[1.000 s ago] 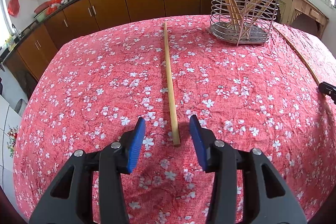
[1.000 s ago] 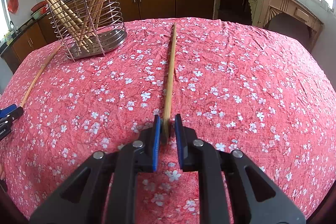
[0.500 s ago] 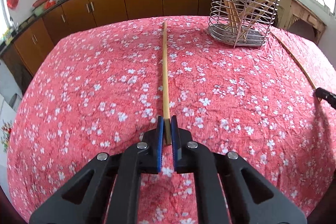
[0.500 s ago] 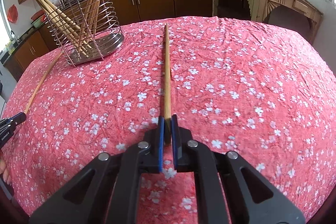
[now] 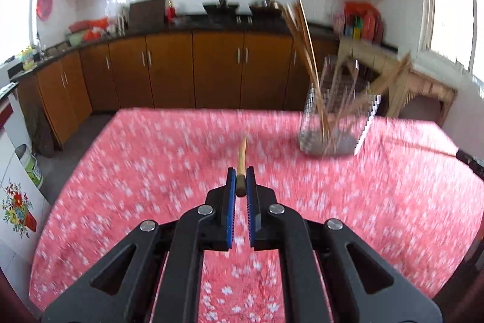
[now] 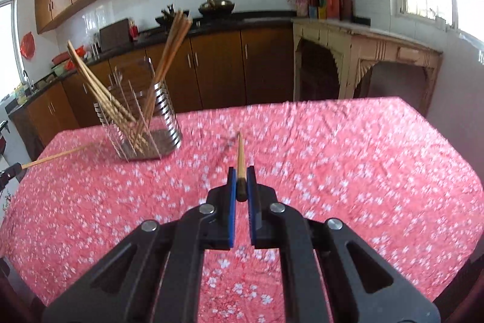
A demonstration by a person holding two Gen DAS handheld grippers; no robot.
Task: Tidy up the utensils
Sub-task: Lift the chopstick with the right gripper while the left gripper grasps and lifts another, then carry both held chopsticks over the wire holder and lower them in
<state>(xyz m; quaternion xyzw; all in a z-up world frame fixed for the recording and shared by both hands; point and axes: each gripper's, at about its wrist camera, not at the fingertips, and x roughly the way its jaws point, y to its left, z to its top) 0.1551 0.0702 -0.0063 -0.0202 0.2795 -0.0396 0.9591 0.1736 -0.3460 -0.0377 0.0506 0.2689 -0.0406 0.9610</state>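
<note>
Left wrist view showed our left gripper (image 5: pixel 241 182) clamped on a chopstick's (image 5: pixel 242 152) butt end, lifted above the cloth (image 5: pixel 121 171), rack (image 5: pixel 332 126) far right. Our right gripper (image 6: pixel 241 183) pinched another chopstick (image 6: pixel 240 153) likewise. We judged them light, stiff and slippery, prone to pivot when gripped so far back.

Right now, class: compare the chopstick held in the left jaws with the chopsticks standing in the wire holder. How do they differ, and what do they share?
The held chopstick is single; the holder chopsticks are many. The held chopstick is clamped at one end by the left gripper, clear of the tablecloth; the holder chopsticks lean steeply inside the wire holder. Both look like long, light wooden sticks.
</note>
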